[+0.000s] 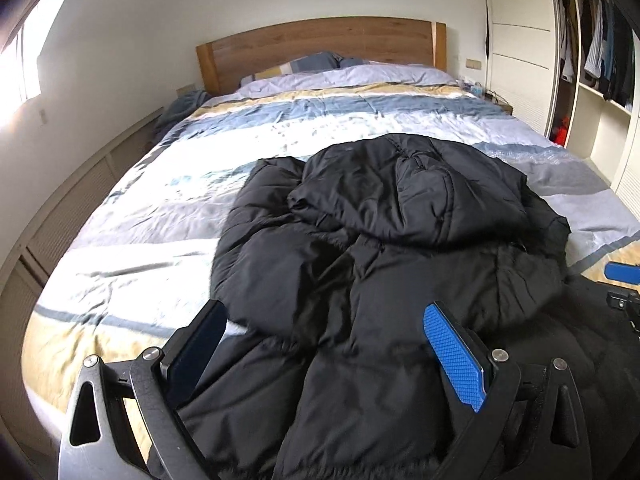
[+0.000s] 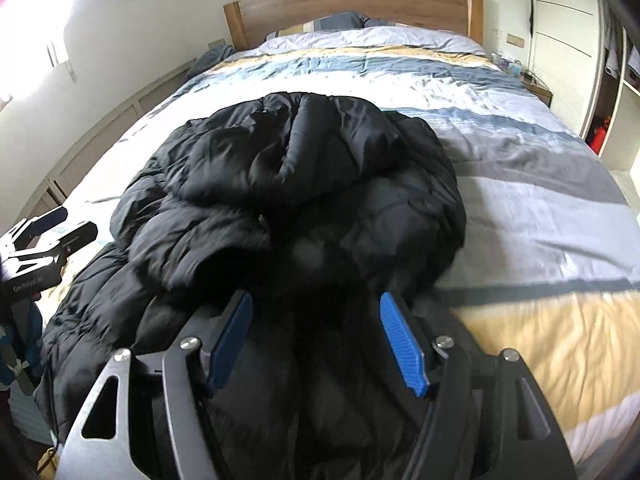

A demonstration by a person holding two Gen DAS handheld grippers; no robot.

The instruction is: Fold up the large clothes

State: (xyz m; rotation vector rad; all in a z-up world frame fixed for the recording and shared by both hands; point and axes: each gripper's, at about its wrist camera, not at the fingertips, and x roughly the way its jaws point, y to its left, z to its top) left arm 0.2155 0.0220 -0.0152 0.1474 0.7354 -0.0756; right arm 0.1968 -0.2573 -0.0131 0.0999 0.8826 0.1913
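A black puffer jacket (image 1: 380,240) lies bunched on the striped bed cover (image 1: 160,216), hood and upper part folded over its body. My left gripper (image 1: 324,320) is open, its jaws spread wide over the jacket's near hem, one blue pad (image 1: 456,356) showing. In the right wrist view the jacket (image 2: 304,184) fills the middle. My right gripper (image 2: 316,312) is open above the jacket's near edge, fabric lying between the pads. The left gripper also shows there at the far left (image 2: 64,228), and a tip of the right gripper shows in the left wrist view (image 1: 622,272).
The bed has a wooden headboard (image 1: 320,40) and pillows at the far end. An open wardrobe with hanging clothes (image 1: 600,48) stands on the right. A low wall cabinet (image 1: 60,216) runs along the left side. A nightstand (image 2: 536,84) sits by the bed's far right.
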